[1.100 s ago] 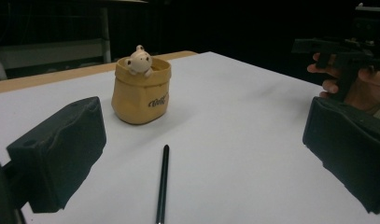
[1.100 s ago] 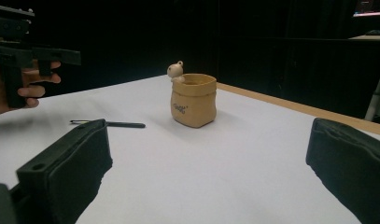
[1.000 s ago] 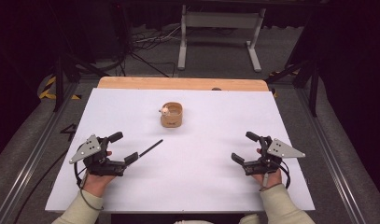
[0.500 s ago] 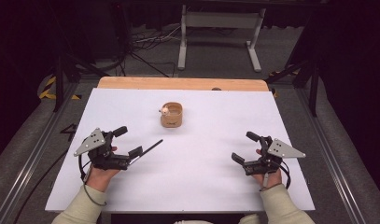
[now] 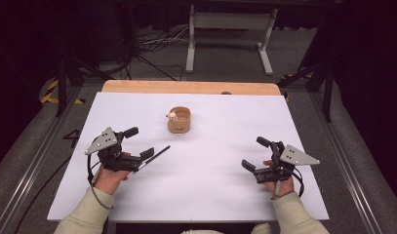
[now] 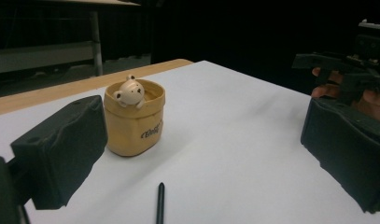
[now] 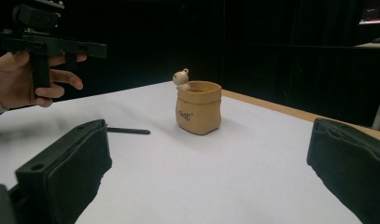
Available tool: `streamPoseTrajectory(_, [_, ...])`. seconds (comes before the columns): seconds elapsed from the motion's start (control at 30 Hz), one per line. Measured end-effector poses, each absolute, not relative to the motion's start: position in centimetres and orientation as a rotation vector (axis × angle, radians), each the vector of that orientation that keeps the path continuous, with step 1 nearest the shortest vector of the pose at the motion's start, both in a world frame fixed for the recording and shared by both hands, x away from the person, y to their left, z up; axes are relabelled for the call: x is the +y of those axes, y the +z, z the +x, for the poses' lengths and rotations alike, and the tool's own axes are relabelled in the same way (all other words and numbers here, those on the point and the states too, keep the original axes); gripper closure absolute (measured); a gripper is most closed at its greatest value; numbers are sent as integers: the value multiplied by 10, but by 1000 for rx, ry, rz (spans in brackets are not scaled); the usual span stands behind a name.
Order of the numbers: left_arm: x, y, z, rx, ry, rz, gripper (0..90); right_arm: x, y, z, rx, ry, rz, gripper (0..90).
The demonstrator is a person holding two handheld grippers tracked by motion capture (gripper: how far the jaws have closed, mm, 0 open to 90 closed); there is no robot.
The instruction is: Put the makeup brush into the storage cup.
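Observation:
A tan pen pot (image 5: 179, 120) with a small bear figure on its rim stands upright at the table's far middle. A black pen (image 5: 155, 156) lies flat to its front left. My left gripper (image 5: 139, 142) is open just above the pen's near end, and its lower jaw hides that end. In the left gripper view the pen (image 6: 160, 203) lies between the wide-apart jaws of the left gripper (image 6: 204, 154), with the pot (image 6: 134, 126) beyond. My right gripper (image 5: 254, 153) is open over bare table at the front right, facing the pot (image 7: 199, 107) and the pen (image 7: 128, 131).
A white sheet (image 5: 215, 195) covers the table, with a wooden strip (image 5: 191, 87) along the far edge. Beyond it stand a grey metal frame (image 5: 228, 29) and cables on a dark floor. Rails run along both sides of the table.
My left gripper has moved forward and to the right, up to the pen's near end. The right gripper, the pot and the pen have stayed put.

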State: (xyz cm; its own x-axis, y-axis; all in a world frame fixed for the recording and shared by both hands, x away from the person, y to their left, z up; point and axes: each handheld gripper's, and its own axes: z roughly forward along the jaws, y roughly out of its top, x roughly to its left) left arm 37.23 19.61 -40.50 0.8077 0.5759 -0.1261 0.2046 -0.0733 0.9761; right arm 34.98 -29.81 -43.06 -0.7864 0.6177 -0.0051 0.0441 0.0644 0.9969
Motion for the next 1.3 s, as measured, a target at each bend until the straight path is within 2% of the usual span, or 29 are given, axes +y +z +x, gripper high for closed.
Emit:
streamPoseTrajectory(0.67, [187,-373,391,658,410,1956,34,-298,-429,350,1935,1770,683,0])
streamPoseTrajectory(1.3, [171,-364,415,760,278,2232,19,-298,-430,351,1950,1782,688,0])
